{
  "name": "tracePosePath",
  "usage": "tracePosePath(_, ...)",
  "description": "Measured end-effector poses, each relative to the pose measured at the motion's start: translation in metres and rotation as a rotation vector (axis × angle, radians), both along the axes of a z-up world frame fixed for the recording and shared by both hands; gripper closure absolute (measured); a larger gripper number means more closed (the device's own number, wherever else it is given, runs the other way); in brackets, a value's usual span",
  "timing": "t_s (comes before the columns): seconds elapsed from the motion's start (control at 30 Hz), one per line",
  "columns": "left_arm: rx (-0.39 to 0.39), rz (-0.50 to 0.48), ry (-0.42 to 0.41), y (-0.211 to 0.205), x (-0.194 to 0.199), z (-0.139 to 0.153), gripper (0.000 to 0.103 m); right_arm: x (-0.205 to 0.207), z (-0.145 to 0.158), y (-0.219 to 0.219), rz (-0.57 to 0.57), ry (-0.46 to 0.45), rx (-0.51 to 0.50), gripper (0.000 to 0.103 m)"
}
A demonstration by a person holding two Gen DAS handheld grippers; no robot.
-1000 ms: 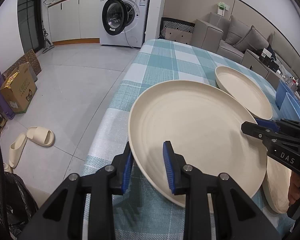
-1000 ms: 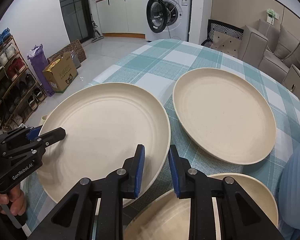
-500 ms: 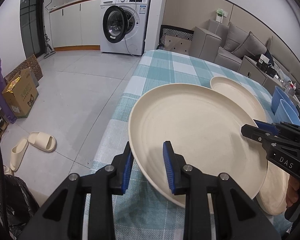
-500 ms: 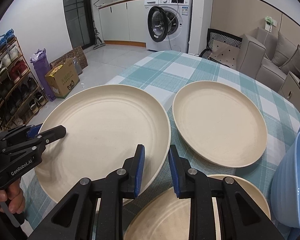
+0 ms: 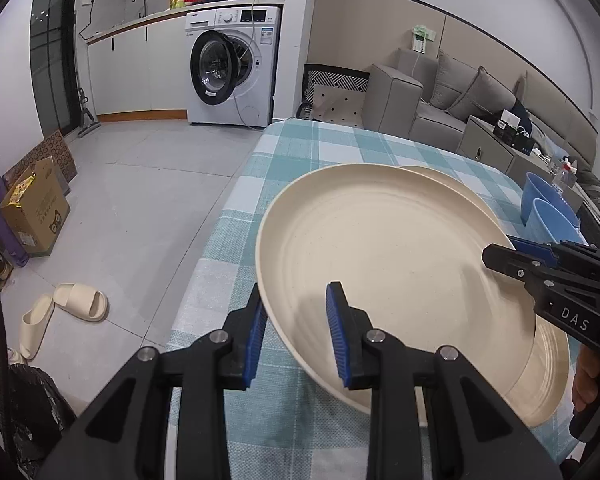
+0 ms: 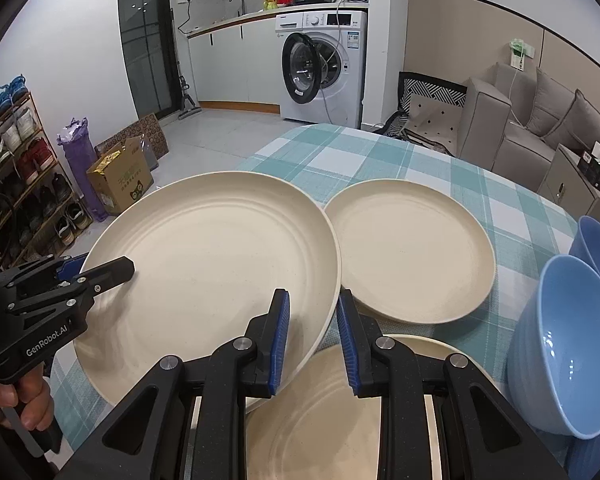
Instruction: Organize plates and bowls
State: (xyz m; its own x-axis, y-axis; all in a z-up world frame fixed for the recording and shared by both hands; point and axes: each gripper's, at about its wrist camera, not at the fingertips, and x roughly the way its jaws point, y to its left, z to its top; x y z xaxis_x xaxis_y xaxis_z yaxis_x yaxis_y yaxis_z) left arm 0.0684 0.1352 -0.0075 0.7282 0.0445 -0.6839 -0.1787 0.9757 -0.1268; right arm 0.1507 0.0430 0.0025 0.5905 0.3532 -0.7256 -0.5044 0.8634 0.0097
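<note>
Both grippers hold a large cream plate [image 5: 380, 272] [image 6: 212, 264] up off the checked tablecloth, tilted. My left gripper [image 5: 296, 308] is shut on its near-left rim and shows in the right wrist view [image 6: 100, 266] at the plate's left edge. My right gripper [image 6: 312, 308] is shut on the opposite rim and appears in the left wrist view [image 5: 508, 250]. A second cream plate [image 6: 408, 252] lies flat on the table beyond. A third cream plate [image 6: 320, 420] lies under my right gripper. Two blue bowls [image 6: 564, 344] stand at the right.
The table [image 6: 380, 152] wears a teal checked cloth, and its left edge drops to a tiled floor with slippers [image 5: 76, 304] and a cardboard box [image 5: 36, 212]. A sofa [image 6: 540, 132] stands behind the table and a washing machine [image 6: 324, 64] at the back.
The large plate has risen from the table with both grippers still clamped on it. Both views now look from higher up, and the blue bowls have come into view at the right.
</note>
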Motion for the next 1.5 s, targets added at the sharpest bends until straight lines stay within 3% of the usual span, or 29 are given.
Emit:
tracePosePath(1.2,0.037,-0.136,-0.037,-0.070,-0.005,0.014,0.075,-0.074,0.025,-0.088,-0.164,-0.037,0.084,0.078)
tracePosePath(1.5,0.046,-0.169,-0.038,-0.088,-0.006,0.012,0.075,-0.076,0.026,-0.105,-0.203,-0.028,0.094,0.078)
